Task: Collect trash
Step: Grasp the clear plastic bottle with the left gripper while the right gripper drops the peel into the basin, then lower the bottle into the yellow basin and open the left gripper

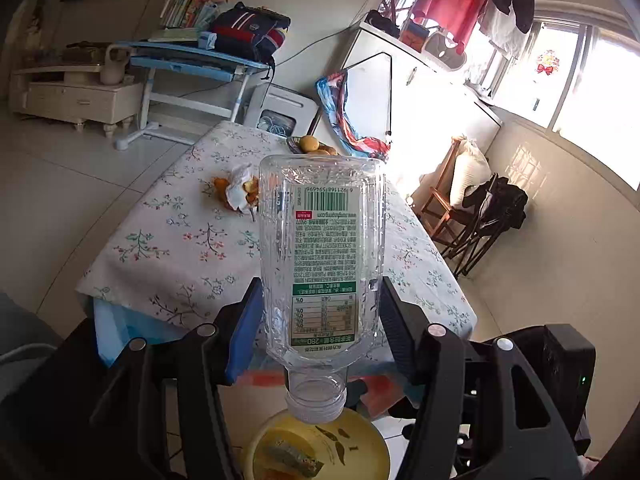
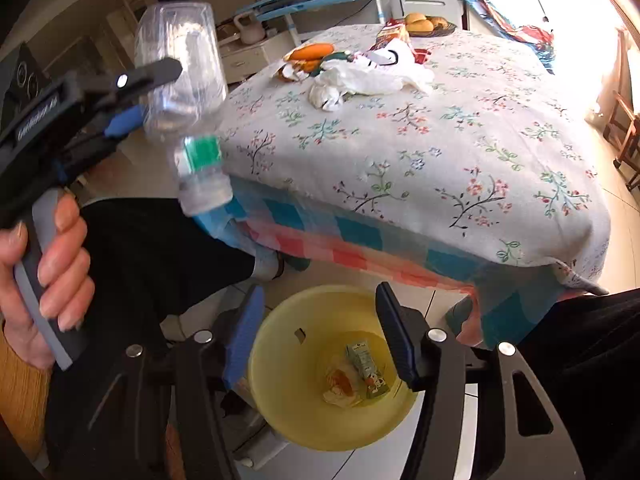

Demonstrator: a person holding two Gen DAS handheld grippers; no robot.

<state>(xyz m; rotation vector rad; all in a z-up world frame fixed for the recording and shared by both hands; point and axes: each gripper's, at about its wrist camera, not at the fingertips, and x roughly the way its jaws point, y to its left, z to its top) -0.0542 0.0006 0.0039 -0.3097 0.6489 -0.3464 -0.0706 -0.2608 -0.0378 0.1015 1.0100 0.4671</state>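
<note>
A clear plastic bottle (image 1: pixel 320 220) with a green and white label hangs neck down, and my left gripper (image 1: pixel 320 280) is shut on its body. The right wrist view shows the same bottle (image 2: pixel 188 40) tilted in my left gripper (image 2: pixel 156 92), left of the table and up from the bin. Below stands a yellow bin (image 2: pixel 280 360) holding a small carton (image 2: pixel 366 364) and orange peel. My right gripper (image 2: pixel 320 288) is open over the bin's far rim with nothing between its fingers. Crumpled white tissue and plastic (image 2: pixel 360 76) and orange peels (image 2: pixel 312 54) lie on the table.
The table (image 2: pixel 400 140) wears a floral cloth over a checked one. A plate of fruit (image 2: pixel 424 24) sits at its far end. A person's hand (image 2: pixel 52 264) grips the left handle, with dark trousers beside the bin. A folding chair (image 1: pixel 488 216) stands right of the table.
</note>
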